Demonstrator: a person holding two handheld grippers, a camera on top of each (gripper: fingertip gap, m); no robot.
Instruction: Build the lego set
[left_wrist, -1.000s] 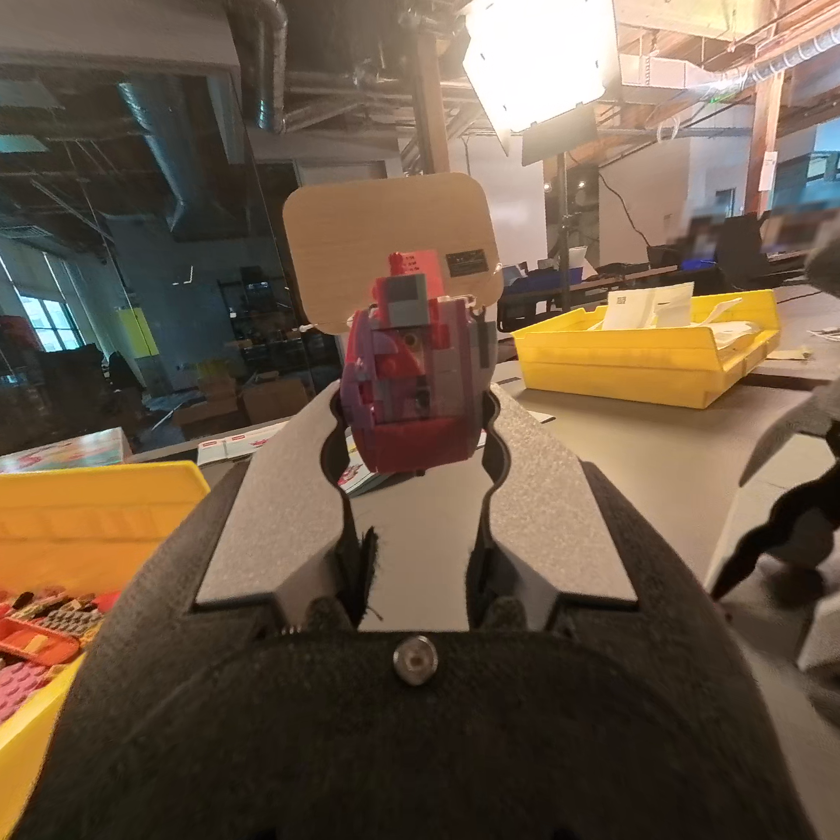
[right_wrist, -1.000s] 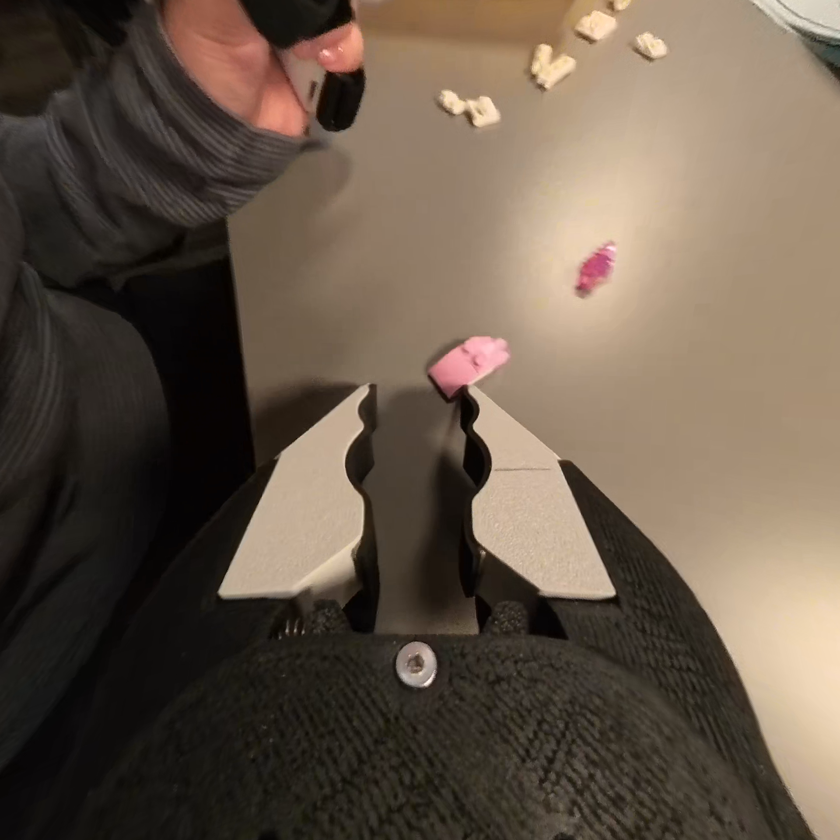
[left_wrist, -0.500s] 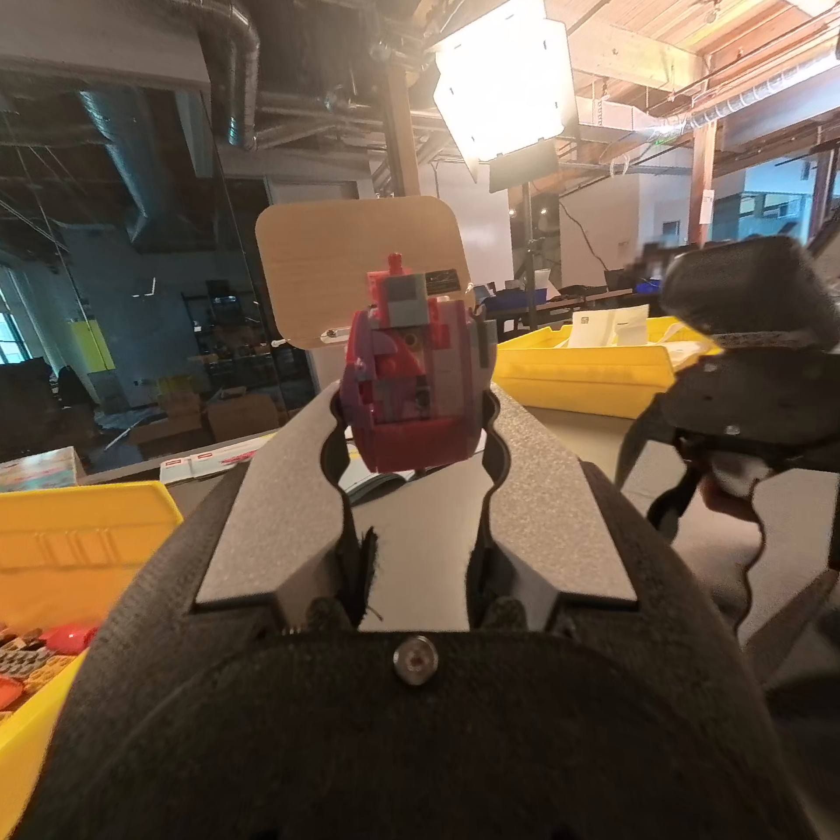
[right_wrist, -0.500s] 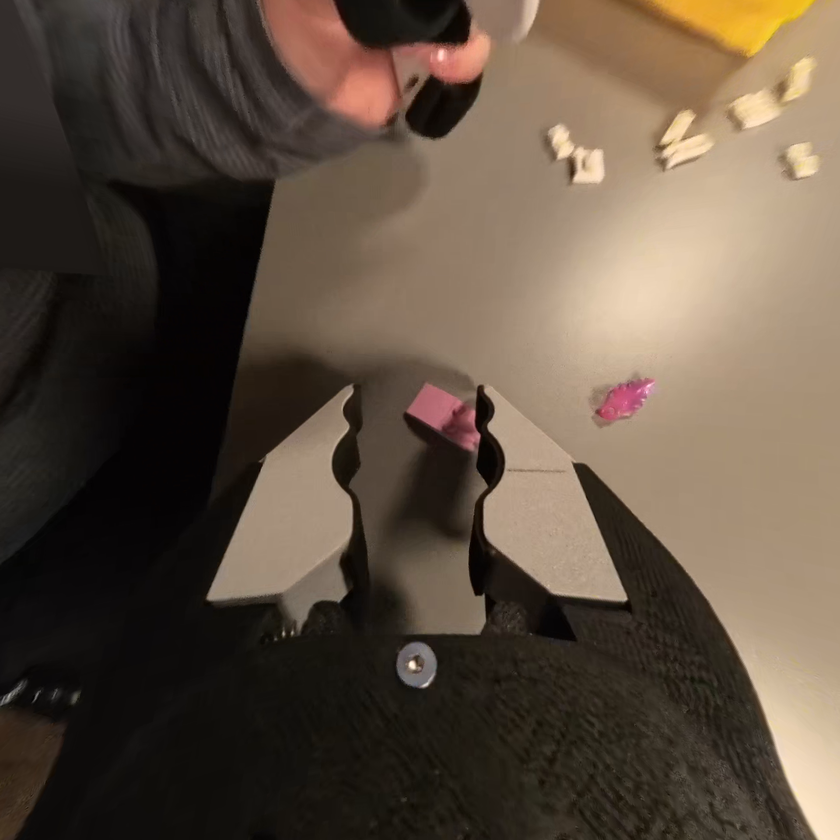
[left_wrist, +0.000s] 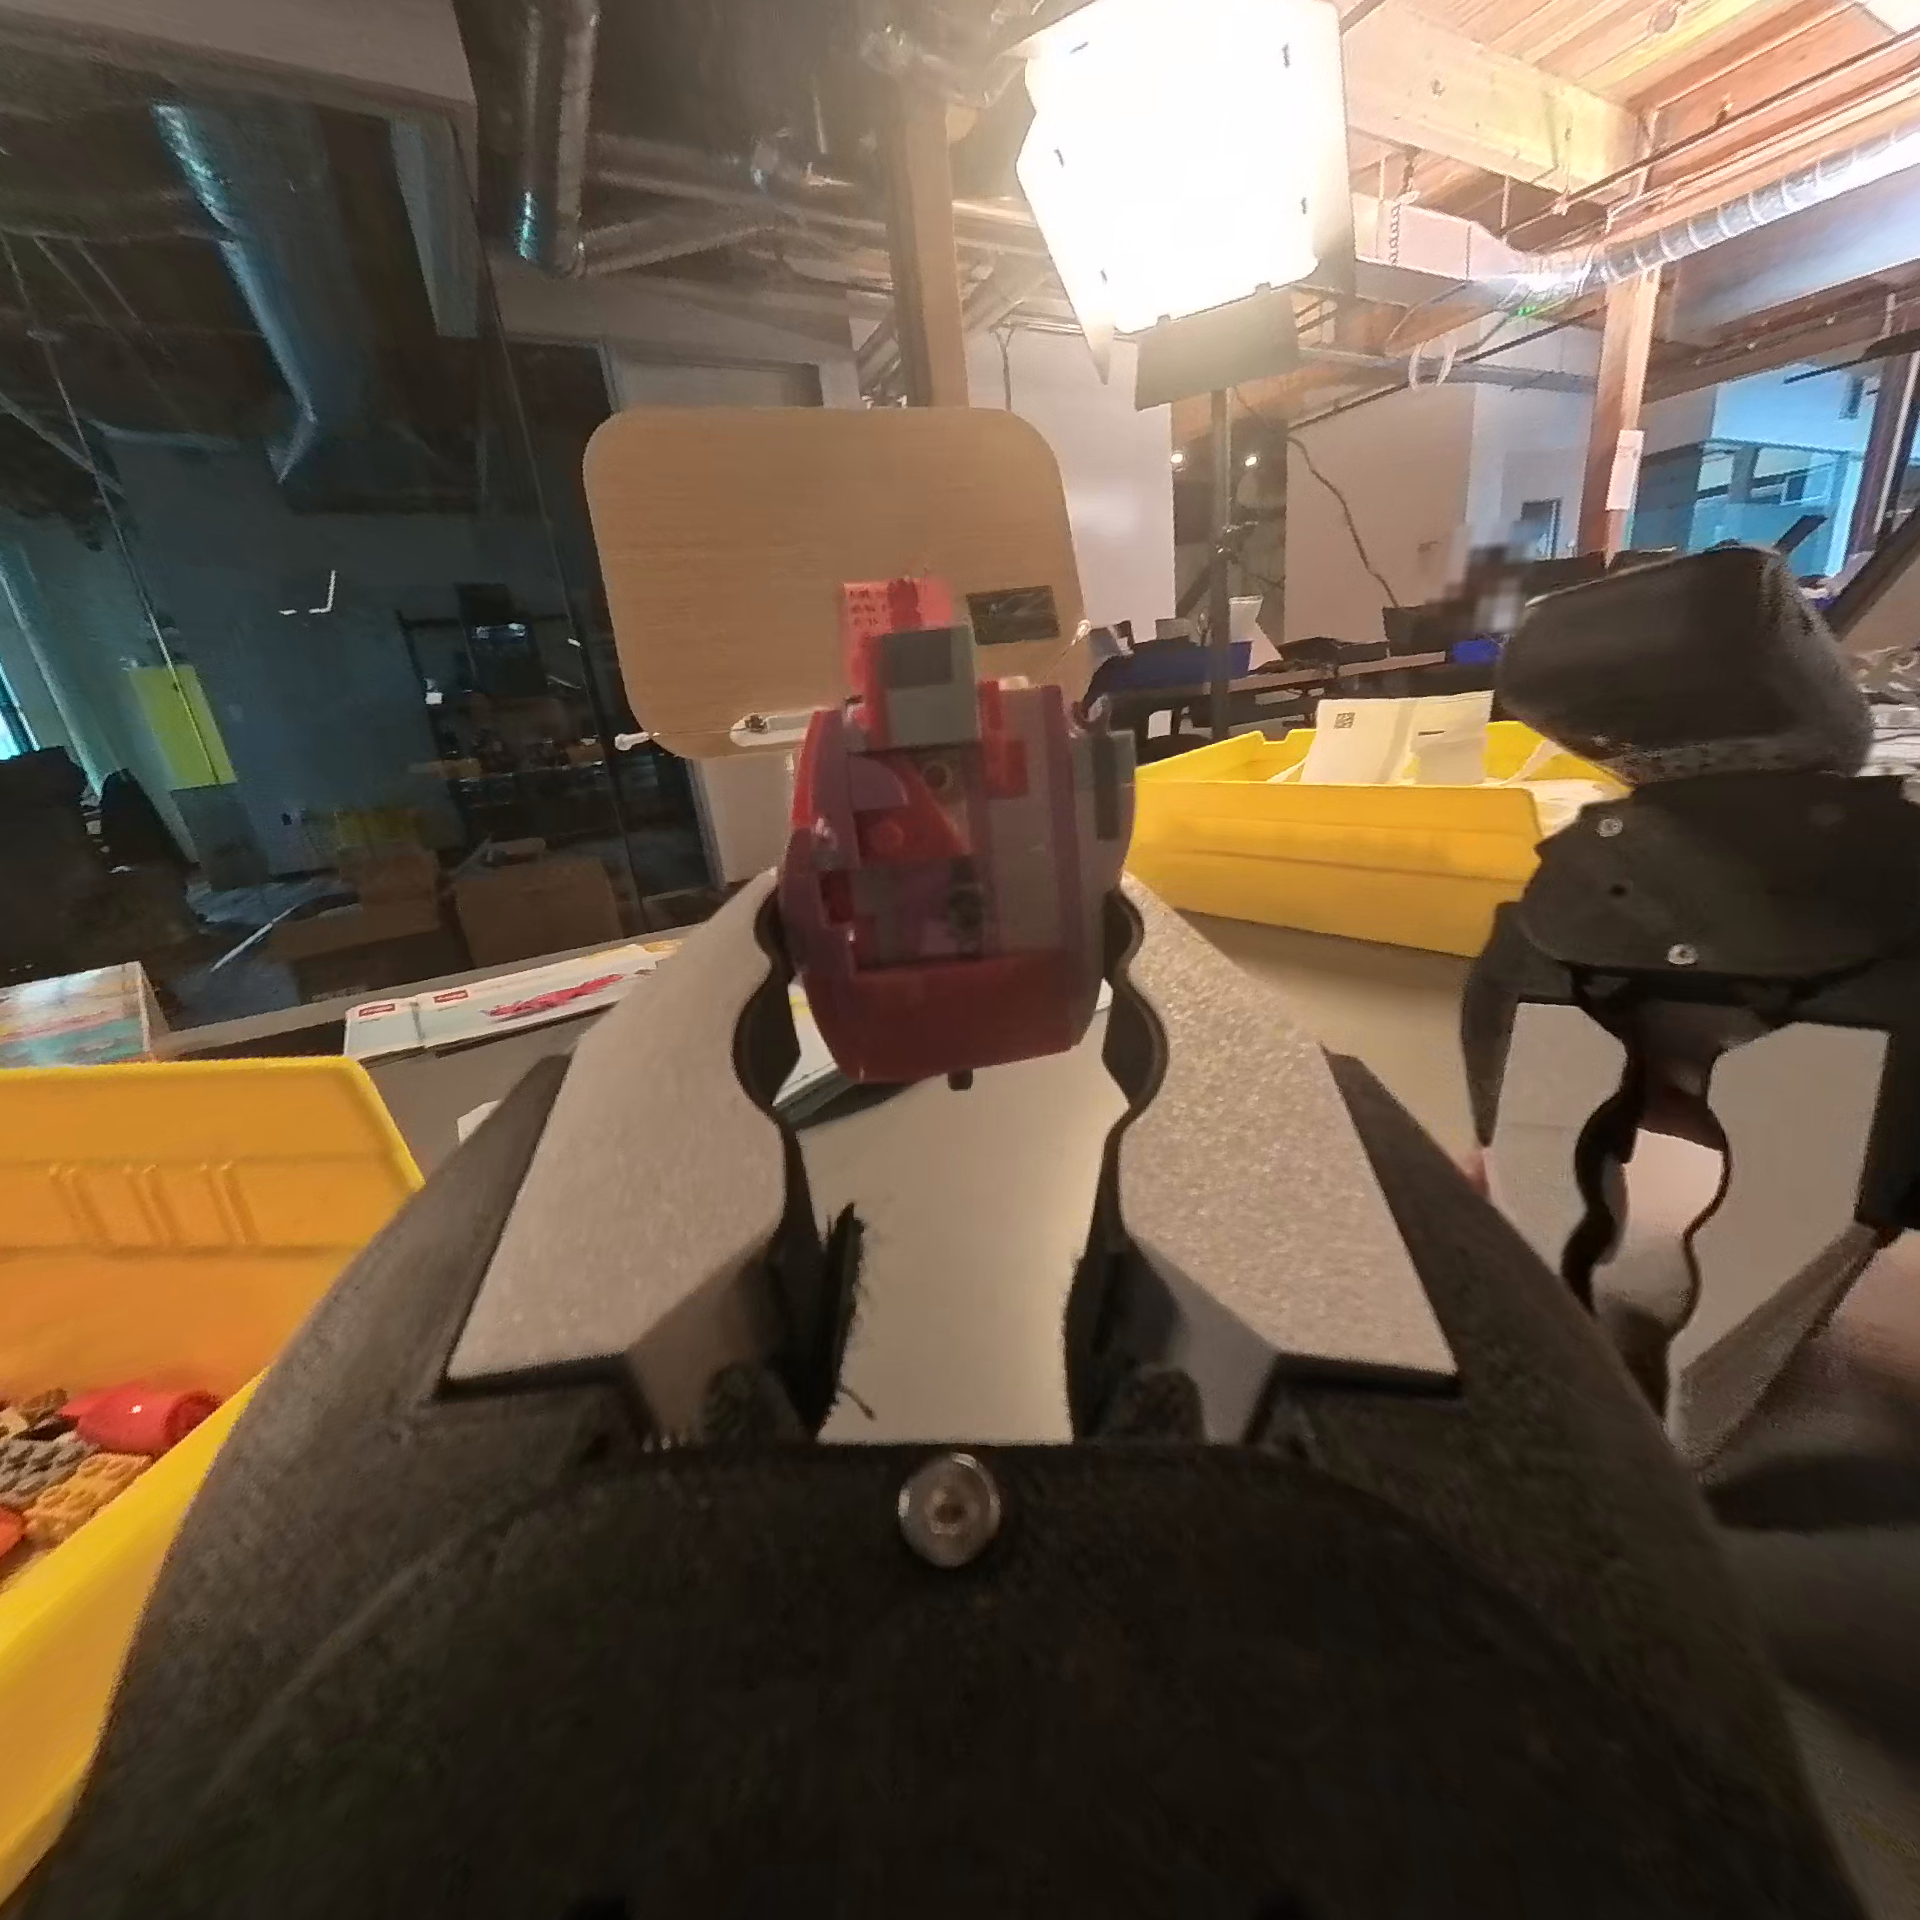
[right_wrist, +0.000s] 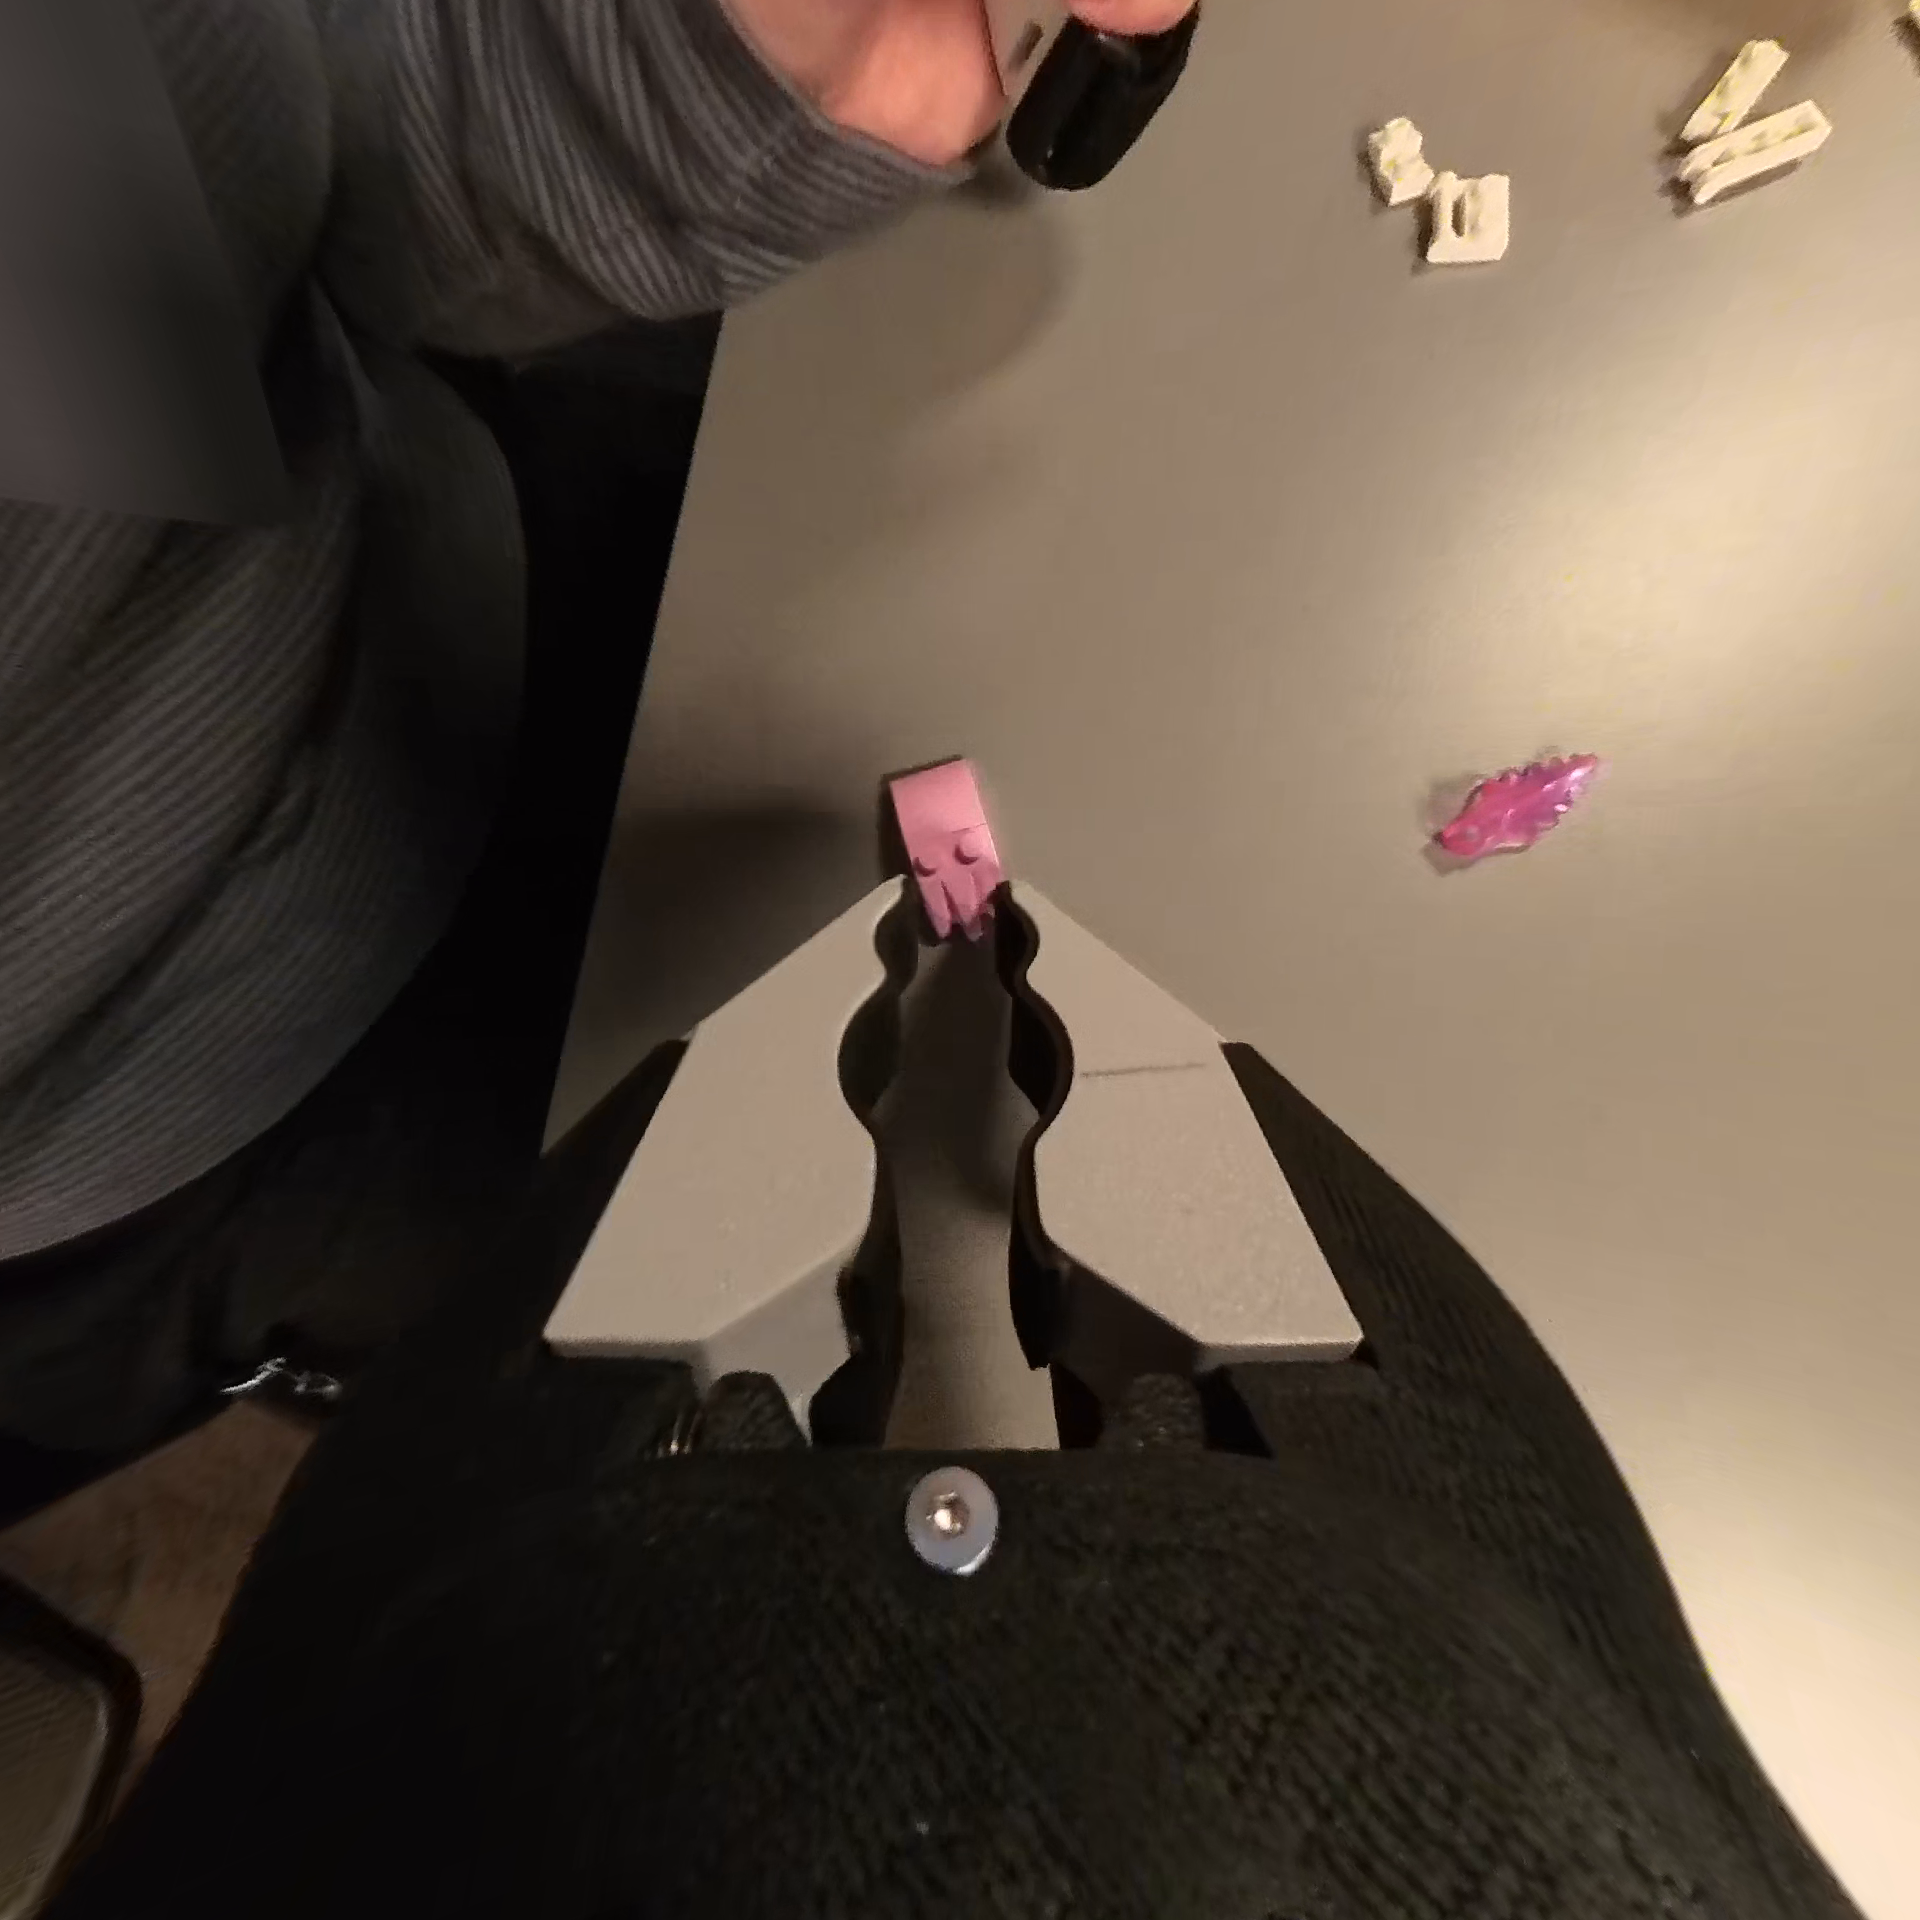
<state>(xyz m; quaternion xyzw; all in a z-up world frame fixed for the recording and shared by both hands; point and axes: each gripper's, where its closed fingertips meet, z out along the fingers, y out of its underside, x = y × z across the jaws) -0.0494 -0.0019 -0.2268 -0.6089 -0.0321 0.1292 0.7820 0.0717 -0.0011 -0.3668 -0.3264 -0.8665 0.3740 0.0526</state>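
Right gripper (right_wrist: 951, 909) now closed on pink brick (right_wrist: 943, 847), left gripper (left_wrist: 945, 935) unchanged

Right claw (right_wrist: 948, 906) pinches a pink brick (right_wrist: 945, 844).

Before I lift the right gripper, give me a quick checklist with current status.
1. Right gripper fingers closed on the pink brick: ok, gripped at its near end only.
2. Pink brick clear of the table: cannot tell.
3. Left gripper holds the red and purple brick model: ok.
4. Magenta translucent piece clear of the fingers: ok, off to the right.
5. White pieces out of the way: ok.
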